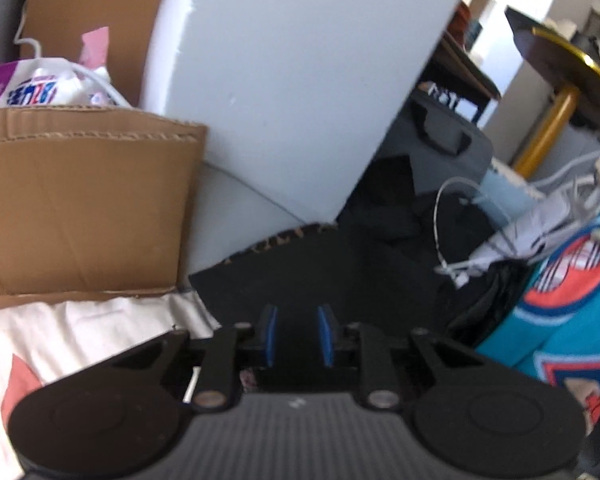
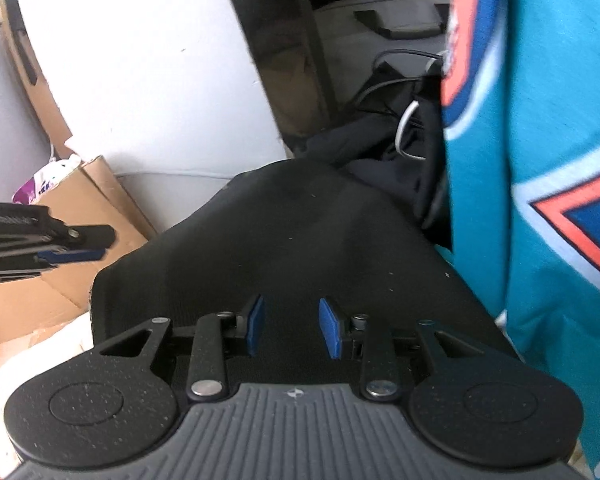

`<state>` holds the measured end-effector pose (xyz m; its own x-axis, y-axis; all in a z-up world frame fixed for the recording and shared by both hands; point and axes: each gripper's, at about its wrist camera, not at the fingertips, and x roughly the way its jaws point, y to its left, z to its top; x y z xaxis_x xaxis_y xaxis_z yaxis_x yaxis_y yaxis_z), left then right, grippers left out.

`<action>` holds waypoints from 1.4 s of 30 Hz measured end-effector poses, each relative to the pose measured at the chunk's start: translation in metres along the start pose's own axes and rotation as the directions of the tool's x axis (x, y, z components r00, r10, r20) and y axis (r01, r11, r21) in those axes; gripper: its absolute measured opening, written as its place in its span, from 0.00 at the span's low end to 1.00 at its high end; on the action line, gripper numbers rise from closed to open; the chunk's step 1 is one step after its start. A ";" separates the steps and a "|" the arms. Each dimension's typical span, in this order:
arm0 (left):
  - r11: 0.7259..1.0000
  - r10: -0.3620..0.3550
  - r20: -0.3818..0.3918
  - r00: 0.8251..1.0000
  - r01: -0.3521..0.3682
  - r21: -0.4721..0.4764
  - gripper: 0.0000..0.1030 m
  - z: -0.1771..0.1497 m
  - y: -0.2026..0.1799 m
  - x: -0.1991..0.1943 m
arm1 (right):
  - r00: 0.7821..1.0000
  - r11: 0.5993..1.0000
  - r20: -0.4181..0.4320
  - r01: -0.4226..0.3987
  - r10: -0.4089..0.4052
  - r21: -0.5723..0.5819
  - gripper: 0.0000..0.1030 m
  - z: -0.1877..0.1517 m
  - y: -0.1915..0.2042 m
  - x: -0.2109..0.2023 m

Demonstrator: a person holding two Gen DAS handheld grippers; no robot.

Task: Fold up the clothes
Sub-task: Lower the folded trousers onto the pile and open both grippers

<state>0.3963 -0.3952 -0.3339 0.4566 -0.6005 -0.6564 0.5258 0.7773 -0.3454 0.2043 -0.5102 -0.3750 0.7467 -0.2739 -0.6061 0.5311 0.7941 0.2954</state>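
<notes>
The right gripper (image 2: 290, 330) fills the lower centre of the right wrist view, its blue pads (image 2: 255, 330) spread with a clear gap and nothing pinched; only the black garment (image 2: 284, 240) lies beneath and ahead of them. This garment, the item to be folded, occupies the middle of that frame as a smooth, rounded slab, which suggests a fold is already in place and that the gripper is positioned over its near edge for pressing or re-gripping. In the left wrist view the left gripper (image 1: 296, 334) sits at lower centre with its pads (image 1: 269, 330) drawn fairly close together; dark cloth lies behind the gap, but whether fabric is actually pinched cannot be told. In the right wrist view the same gripper appears at the left edge (image 2: 76, 254), raised clear of the garment's left side with no visible cloth at its tips. A teal jersey (image 2: 540, 160) with orange and blue trim hangs along the right side of the frame, apart from the working piece. Further out, a cardboard box (image 1: 80, 208) stands at left, a white panel (image 1: 292, 80) rises at upper centre, and a white cable (image 1: 448, 232) lies on dark bags at right.
</notes>
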 end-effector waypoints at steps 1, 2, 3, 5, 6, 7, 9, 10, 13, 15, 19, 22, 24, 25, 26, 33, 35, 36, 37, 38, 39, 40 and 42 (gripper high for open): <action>1.000 0.002 -0.012 1.000 -0.002 0.000 0.21 -0.003 0.001 0.003 | 1.000 1.000 -0.003 0.000 0.000 -0.005 0.36 -0.001 0.001 0.001; 1.000 0.009 -0.020 1.000 -0.009 -0.002 0.19 -0.006 0.002 0.008 | 1.000 1.000 -0.007 0.000 0.000 -0.010 0.37 -0.001 0.002 0.001; 1.000 0.017 -0.026 1.000 -0.017 -0.003 0.16 -0.010 0.005 0.012 | 1.000 1.000 -0.013 0.000 0.000 -0.011 0.37 -0.002 0.002 0.003; 0.999 0.034 -0.038 0.999 -0.034 -0.005 0.13 -0.017 0.009 0.021 | 1.000 1.000 -0.025 0.002 -0.002 -0.009 0.37 -0.005 0.000 0.006; 0.999 0.039 -0.043 0.998 -0.040 -0.009 0.11 -0.021 0.009 0.023 | 0.999 1.000 -0.034 0.007 -0.007 -0.007 0.37 -0.007 -0.002 0.008; 0.999 0.045 -0.048 0.998 -0.045 -0.014 0.10 -0.024 0.011 0.026 | 0.999 1.000 -0.043 0.014 -0.014 -0.004 0.37 -0.010 -0.005 0.009; 0.999 0.051 -0.055 0.997 -0.052 -0.011 0.10 -0.029 0.015 0.025 | 0.998 1.000 -0.051 0.029 -0.028 0.003 0.38 -0.017 -0.011 0.010; 0.999 0.051 -0.063 0.997 -0.052 -0.007 0.10 -0.031 0.016 0.027 | 0.998 0.999 -0.053 0.036 -0.035 0.009 0.38 -0.021 -0.014 0.010; 0.998 0.057 -0.083 0.995 -0.059 -0.021 0.10 -0.034 0.021 0.029 | 0.998 0.998 -0.050 0.043 -0.041 0.038 0.38 -0.028 -0.021 0.007; 0.998 0.062 -0.087 0.994 -0.062 -0.003 0.09 -0.034 0.020 0.028 | 0.997 0.998 -0.048 0.057 -0.055 0.041 0.38 -0.031 -0.023 0.005; 0.997 0.075 -0.105 0.992 -0.074 0.013 0.07 -0.031 0.017 0.024 | 0.995 0.995 -0.056 0.090 -0.088 0.035 0.38 -0.036 -0.027 0.000; 0.994 0.070 -0.123 0.990 -0.079 -0.072 0.08 -0.023 0.017 0.010 | 0.990 0.993 -0.078 0.116 -0.114 0.019 0.39 -0.038 -0.029 -0.003; 0.993 0.081 -0.126 0.989 -0.091 -0.075 0.16 -0.018 0.014 -0.002 | 0.987 0.991 -0.097 0.130 -0.127 0.026 0.48 -0.033 -0.028 -0.007; 0.992 0.090 -0.134 0.987 -0.101 -0.073 0.29 -0.015 0.013 -0.008 | 0.986 0.990 -0.107 0.135 -0.132 0.030 0.51 -0.030 -0.027 -0.009; 0.991 0.100 -0.144 0.985 -0.111 -0.070 0.35 -0.013 0.012 -0.013 | 0.985 0.991 -0.118 0.131 -0.126 0.035 0.55 -0.026 -0.025 -0.011; 0.987 0.095 -0.200 0.975 -0.118 -0.110 0.90 0.003 0.011 -0.048 | 0.978 0.993 -0.186 0.103 -0.091 0.059 0.83 0.005 -0.004 -0.027; 0.985 0.107 -0.208 0.972 -0.132 -0.113 0.92 0.007 0.009 -0.058 | 0.975 0.993 -0.204 0.101 -0.087 0.056 0.92 0.015 0.002 -0.033; 0.984 0.112 -0.211 0.971 -0.137 -0.111 0.93 0.009 0.007 -0.065 | 0.973 0.993 -0.214 0.101 -0.087 0.055 0.94 0.020 0.004 -0.036; 0.984 0.116 -0.217 0.969 -0.142 -0.107 0.93 0.011 0.006 -0.070 | 0.971 0.993 -0.222 0.107 -0.093 0.055 0.94 0.025 0.007 -0.040; 0.984 0.120 -0.224 0.967 -0.146 -0.101 0.93 0.013 0.004 -0.076 | 0.967 0.992 -0.232 0.119 -0.104 0.053 0.95 0.030 0.008 -0.043; 0.984 0.127 -0.230 0.965 -0.151 -0.091 0.93 0.015 0.002 -0.082 | 0.964 0.990 -0.243 0.129 -0.112 0.052 0.96 0.035 0.010 -0.046; 0.984 0.134 -0.236 0.963 -0.157 -0.081 0.94 0.017 0.000 -0.088 | 0.961 0.990 -0.251 0.129 -0.111 0.056 0.96 0.039 0.011 -0.050; 0.983 0.154 -0.244 0.958 -0.174 -0.063 0.95 0.020 -0.004 -0.102 | 0.959 0.989 -0.265 0.128 -0.105 0.073 0.98 0.047 0.012 -0.060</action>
<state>0.3622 -0.3411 -0.2519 0.3432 -0.4098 -0.8451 0.3924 0.8801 -0.2674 0.1848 -0.5095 -0.2996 0.5540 -0.2019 -0.8077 0.6502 0.7109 0.2682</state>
